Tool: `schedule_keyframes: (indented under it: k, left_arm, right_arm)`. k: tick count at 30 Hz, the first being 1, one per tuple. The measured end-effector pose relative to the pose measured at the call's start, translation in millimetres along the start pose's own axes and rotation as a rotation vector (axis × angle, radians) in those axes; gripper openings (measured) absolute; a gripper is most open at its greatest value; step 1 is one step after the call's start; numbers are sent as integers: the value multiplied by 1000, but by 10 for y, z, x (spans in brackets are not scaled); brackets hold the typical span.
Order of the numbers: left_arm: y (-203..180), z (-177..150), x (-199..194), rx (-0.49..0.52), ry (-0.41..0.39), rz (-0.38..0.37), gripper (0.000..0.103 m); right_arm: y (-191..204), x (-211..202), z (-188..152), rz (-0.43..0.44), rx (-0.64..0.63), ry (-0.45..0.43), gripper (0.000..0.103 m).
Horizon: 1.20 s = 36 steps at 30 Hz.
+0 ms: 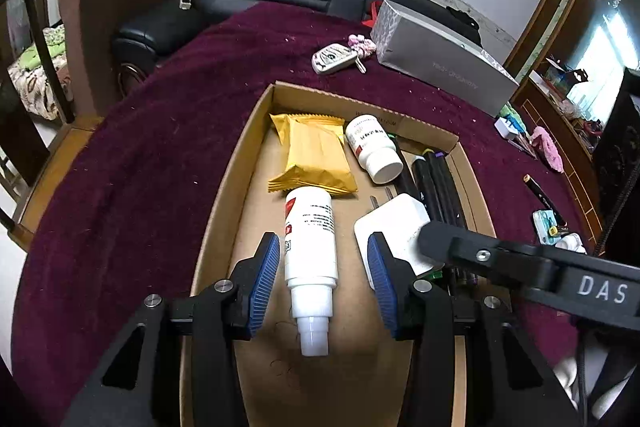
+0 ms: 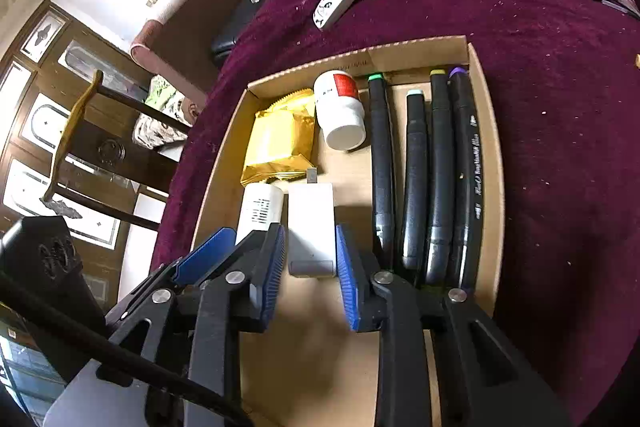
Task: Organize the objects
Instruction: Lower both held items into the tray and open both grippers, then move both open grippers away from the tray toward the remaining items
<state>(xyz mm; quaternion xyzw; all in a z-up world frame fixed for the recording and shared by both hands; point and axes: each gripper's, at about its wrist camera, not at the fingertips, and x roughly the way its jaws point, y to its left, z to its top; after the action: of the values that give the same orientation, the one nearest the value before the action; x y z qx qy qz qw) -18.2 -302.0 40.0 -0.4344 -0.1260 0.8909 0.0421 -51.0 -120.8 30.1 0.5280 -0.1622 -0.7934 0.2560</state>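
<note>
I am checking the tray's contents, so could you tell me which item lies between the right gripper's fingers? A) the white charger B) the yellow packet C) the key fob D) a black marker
A: in the right wrist view the white charger lies in the tray between the right gripper fingers, with small gaps at both pads; the markers lie to its right.

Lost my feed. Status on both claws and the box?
Left claw open around spray bottle. Right claw open around white charger. Both lying in cardboard box. Nothing blocking.
</note>
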Motion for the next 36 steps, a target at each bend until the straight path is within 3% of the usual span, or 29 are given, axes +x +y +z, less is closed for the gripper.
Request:
schedule_keyframes:
  k: [6,8,11,21,28,31,36]
  left_arm:
    - [-5,-8,-300,-22,-53,-20,40]
    - [-33,-5,-427,-27,-75,-31,47]
    - [-113,-24,-613,-21,-111,-37,49]
    - [-770,-267,-1015,117,-142,-126,50]
    - [-1517,-515,-920,250,-58,-239,51]
    - [-1892,-704,-832,329,-4,-282,51]
    - [-2282,-999,-592,398,96,-321,51]
  right_arm:
    - [-43,-245,-98,11,5,-32,30]
    - [-89,-341,-164,18,13,-42,32]
    - [-186,-475,-283,18,28,-57,43]
    - [-747,-1016,-712,33,133,-127,43]
    - [-1299,-1569,-1001,26,240,-229,44]
    - [-1569,-1896,-1106,2,281,-299,53]
    - [-2030,-2330,-1215,-43,350,-381,54]
